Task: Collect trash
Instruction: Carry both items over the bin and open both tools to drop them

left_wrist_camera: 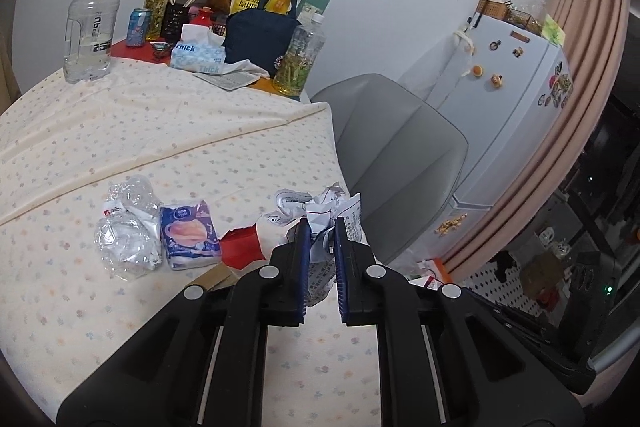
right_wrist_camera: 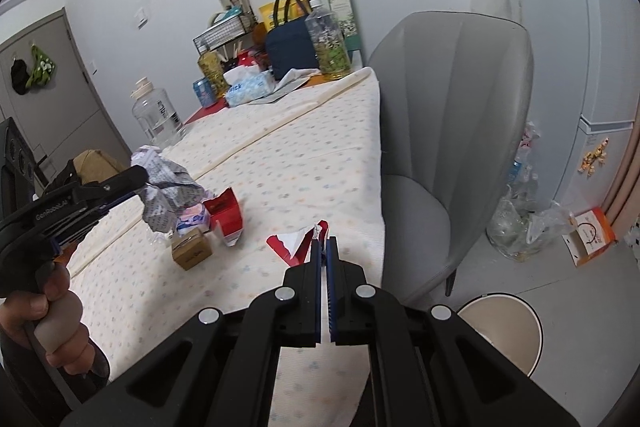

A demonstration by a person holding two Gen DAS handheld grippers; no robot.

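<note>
My left gripper (left_wrist_camera: 322, 223) is shut on a crumpled printed paper (left_wrist_camera: 320, 211) and holds it above the flowered tablecloth (left_wrist_camera: 120, 131). The right wrist view shows the same gripper (right_wrist_camera: 145, 183) at the left with the paper (right_wrist_camera: 168, 193) hanging from it. My right gripper (right_wrist_camera: 324, 241) is shut on a torn red-and-white carton piece (right_wrist_camera: 294, 245) near the table's right edge. On the cloth lie a crushed clear bottle (left_wrist_camera: 124, 231), a blue tissue pack (left_wrist_camera: 190, 235), a red carton (right_wrist_camera: 226, 213) and a small brown box (right_wrist_camera: 192, 249).
A round beige bin (right_wrist_camera: 504, 327) stands on the floor at the lower right. A grey chair (right_wrist_camera: 452, 131) sits against the table's right side. A clear bag of bottles (right_wrist_camera: 520, 227) and an orange box (right_wrist_camera: 588, 237) lie by the fridge (left_wrist_camera: 512, 79). Bottles, bags and a tissue box (left_wrist_camera: 198, 57) crowd the table's far end.
</note>
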